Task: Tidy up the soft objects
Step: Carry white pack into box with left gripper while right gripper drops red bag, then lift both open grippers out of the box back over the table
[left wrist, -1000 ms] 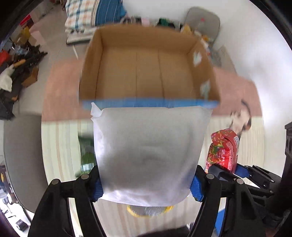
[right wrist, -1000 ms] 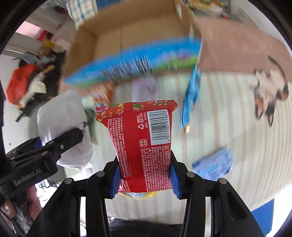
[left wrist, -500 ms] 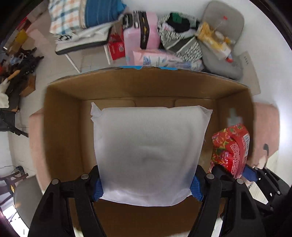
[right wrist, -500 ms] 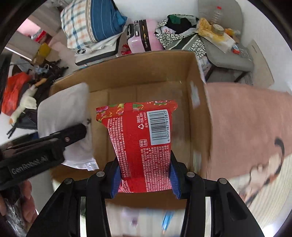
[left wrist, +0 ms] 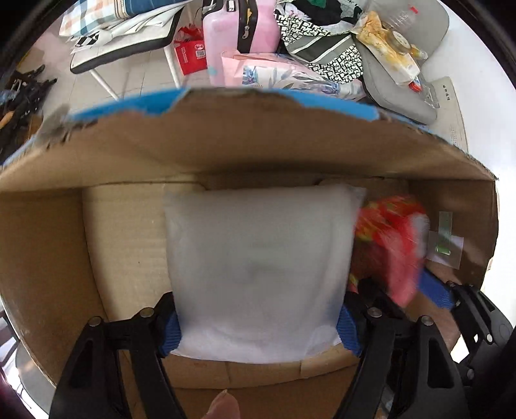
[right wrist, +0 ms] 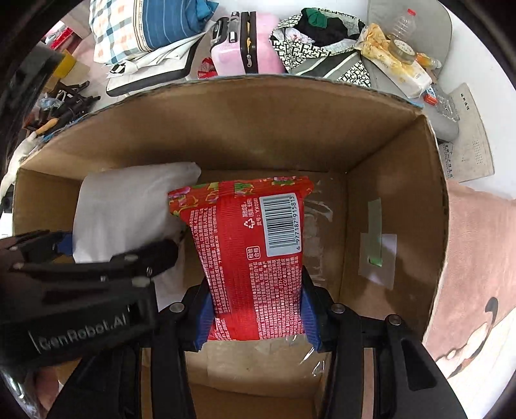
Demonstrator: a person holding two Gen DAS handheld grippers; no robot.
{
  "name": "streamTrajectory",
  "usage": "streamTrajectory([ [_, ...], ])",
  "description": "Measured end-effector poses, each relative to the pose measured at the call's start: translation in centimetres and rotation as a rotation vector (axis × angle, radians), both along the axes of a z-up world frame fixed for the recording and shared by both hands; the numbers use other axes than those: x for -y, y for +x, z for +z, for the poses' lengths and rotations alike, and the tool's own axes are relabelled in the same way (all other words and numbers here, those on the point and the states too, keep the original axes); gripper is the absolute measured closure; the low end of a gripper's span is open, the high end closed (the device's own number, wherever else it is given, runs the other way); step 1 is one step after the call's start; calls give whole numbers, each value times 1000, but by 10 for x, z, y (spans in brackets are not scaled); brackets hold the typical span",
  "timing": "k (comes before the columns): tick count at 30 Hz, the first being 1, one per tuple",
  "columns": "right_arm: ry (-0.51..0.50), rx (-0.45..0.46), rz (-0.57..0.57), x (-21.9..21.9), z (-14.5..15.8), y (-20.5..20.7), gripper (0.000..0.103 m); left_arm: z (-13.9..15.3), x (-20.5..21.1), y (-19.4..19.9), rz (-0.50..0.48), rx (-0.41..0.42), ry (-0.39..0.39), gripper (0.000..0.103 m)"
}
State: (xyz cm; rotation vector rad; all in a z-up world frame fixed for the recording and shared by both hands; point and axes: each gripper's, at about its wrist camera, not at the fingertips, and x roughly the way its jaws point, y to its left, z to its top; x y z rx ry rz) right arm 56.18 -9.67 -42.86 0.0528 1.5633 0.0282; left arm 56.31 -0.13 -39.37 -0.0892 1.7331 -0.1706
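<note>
Both of my tools are reaching down into the cardboard box side by side right now, each pointing toward the far wall at 12 o'clock. In the left wrist view, the left tool is clamped on the bottom edge of the white soft pack, blue pads pressed against both of its sides, and the pack stands up from the jaws with its top edge right at the foot of the far wall; I can't tell if it's touching the box floor. At about 3 o'clock from it there's the red snack packet, blurry in that view. Switching to the right wrist view, the right tool is closed tight on that red snack packet, gripping its lower part, barcode side facing the camera and the top seam toward 12 o'clock. The left tool shows up at 9 o'clock there, with the white soft pack just beside the red one, maybe touching along the edge. There's a taped label on the box's right inner wall at 3 o'clock. Past the box at 12 o'clock sit a pink suitcase and a plaid pillow, and a pink rug lies outside the box at 3 o'clock.
</note>
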Motion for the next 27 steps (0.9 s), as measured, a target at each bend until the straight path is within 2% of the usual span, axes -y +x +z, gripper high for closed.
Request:
streamTrajectory([
  [1,4,0,4,0,1,0,47,2,-1,-1,-3,8,2,26],
  [3,35,-12,7,-2,4,-2,37,9,-1,-3,-16,29,13,17],
  [8,37,-16,-9,-4,18,-10,25,33,-7,-10,-12,77,12,4],
  [9,21,-13,-10,-5,21,-13,19,40,-9,-14,-10,92,21,4],
  [13,5,-3,-19,-6,39,-30,9,59,-16,-28,0,133,40,4],
  [15,-2,11,-17,-7,48,-40,0,70,-20,-38,1,152,44,4],
  [19,-26,47,13,-14,71,-64,0,94,-25,-61,-2,194,65,4],
  [24,-14,102,12,-17,106,-101,0,142,-29,-104,-27,325,110,4],
  [27,4,145,12,-18,132,-138,0,162,-38,-140,-39,375,129,4],
])
